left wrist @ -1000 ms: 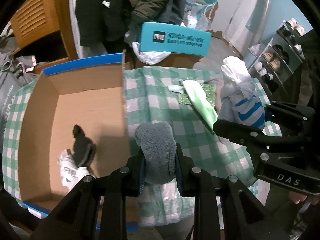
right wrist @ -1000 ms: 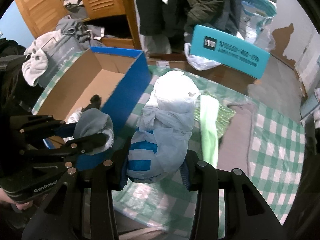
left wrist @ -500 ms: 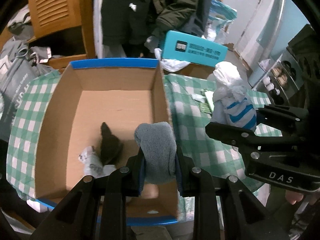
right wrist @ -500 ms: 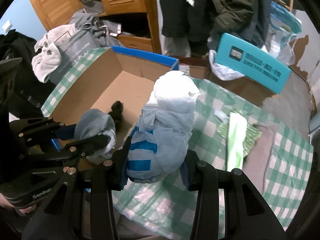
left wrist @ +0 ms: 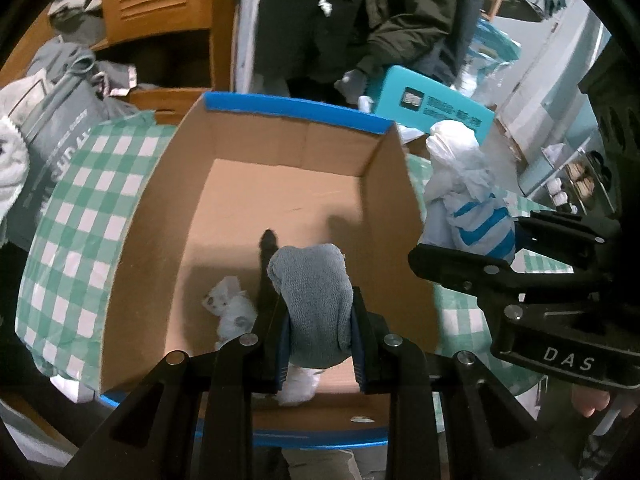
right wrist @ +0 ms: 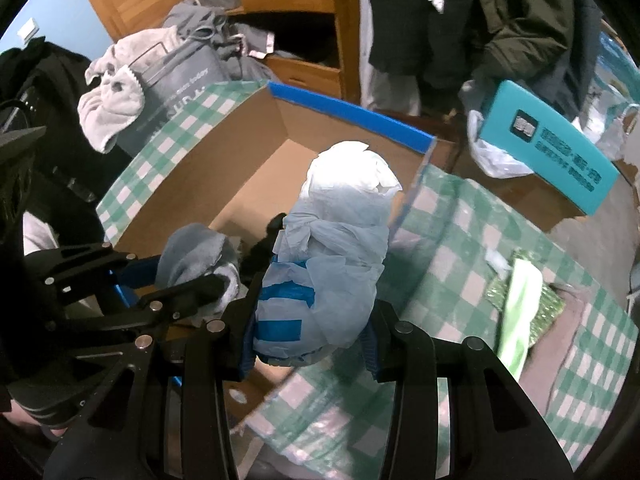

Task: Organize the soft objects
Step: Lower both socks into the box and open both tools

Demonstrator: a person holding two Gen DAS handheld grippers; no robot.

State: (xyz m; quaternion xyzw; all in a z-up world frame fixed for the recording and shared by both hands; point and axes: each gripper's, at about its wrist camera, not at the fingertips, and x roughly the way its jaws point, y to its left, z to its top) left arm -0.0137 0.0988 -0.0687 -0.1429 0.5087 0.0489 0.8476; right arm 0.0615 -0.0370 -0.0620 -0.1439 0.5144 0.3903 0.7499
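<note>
My left gripper point(left wrist: 318, 312) is shut on a rolled grey sock point(left wrist: 312, 300) and holds it over the open cardboard box point(left wrist: 280, 184) with a blue rim. Inside the box lie a black sock point(left wrist: 267, 248) and a white sock point(left wrist: 232, 312). My right gripper point(right wrist: 310, 312) is shut on a white and blue plastic bundle point(right wrist: 332, 256) and holds it over the box's right wall point(right wrist: 412, 184). The bundle also shows in the left wrist view point(left wrist: 464, 196), and the grey sock in the right wrist view point(right wrist: 192, 256).
The box stands on a green checked tablecloth point(right wrist: 472, 240). A green packet point(right wrist: 520, 312) lies on the cloth at right. A teal carton point(right wrist: 552, 152) is behind the table. A grey bag with towels point(right wrist: 160, 92) stands at left, in front of wooden cabinets and hanging coats.
Both grippers have moved left with their loads. The left one went from over the tablecloth to over the box. The right one now hangs at the box's right wall.
</note>
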